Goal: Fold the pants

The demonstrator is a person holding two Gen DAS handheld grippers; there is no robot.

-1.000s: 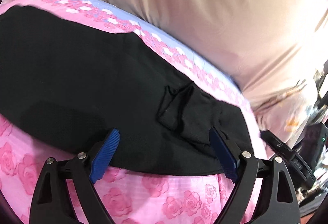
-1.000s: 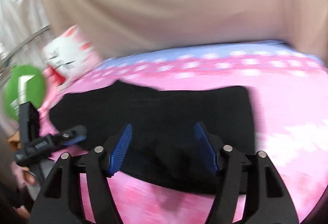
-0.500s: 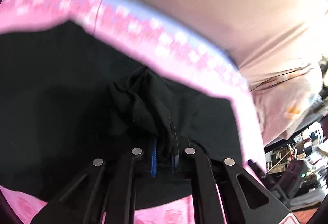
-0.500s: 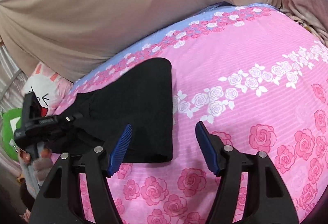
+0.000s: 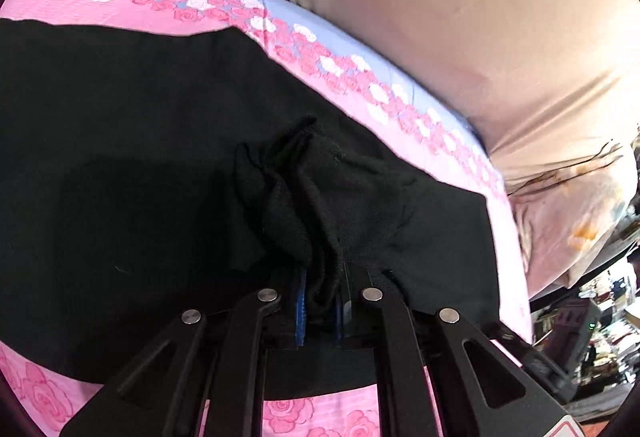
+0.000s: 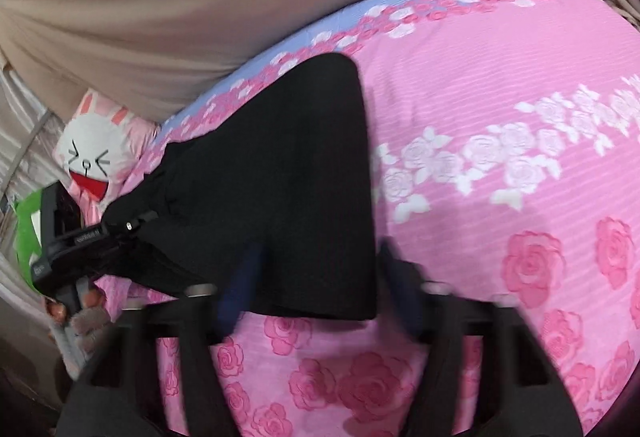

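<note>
The black pants point(image 5: 140, 165) lie spread on a bed covered by a pink sheet point(image 6: 500, 125) printed with roses, with a lilac band of smaller flowers along its far edge. The cloth is matte, dark and plain, mostly flat, with a straight hem edge on the right in the right wrist view point(image 6: 280, 177). Near the left gripper point(image 5: 322, 305) the fabric is bunched into a crumpled ridge with several folds standing up from the flat part. The blue-padded fingers point(image 5: 301, 301) of that gripper are closed on this bunch, with cloth pinched between the pads.

The right gripper point(image 6: 316, 297) hovers at the near edge of the pants, its image blurred; its fingers point(image 6: 240, 289) stand spread apart, one over the black cloth and the other over the pink sheet, with nothing between them.

In the right wrist view the left gripper point(image 6: 132, 227) shows at the left end of the pants, held by a hand point(image 6: 80, 313). Small pale lettering runs along its body, too small to read. A pillow with a white cartoon rabbit face point(image 6: 94, 153) sits at the far left, and a beige curtain point(image 5: 440, 17) hangs beyond the bed.
</note>
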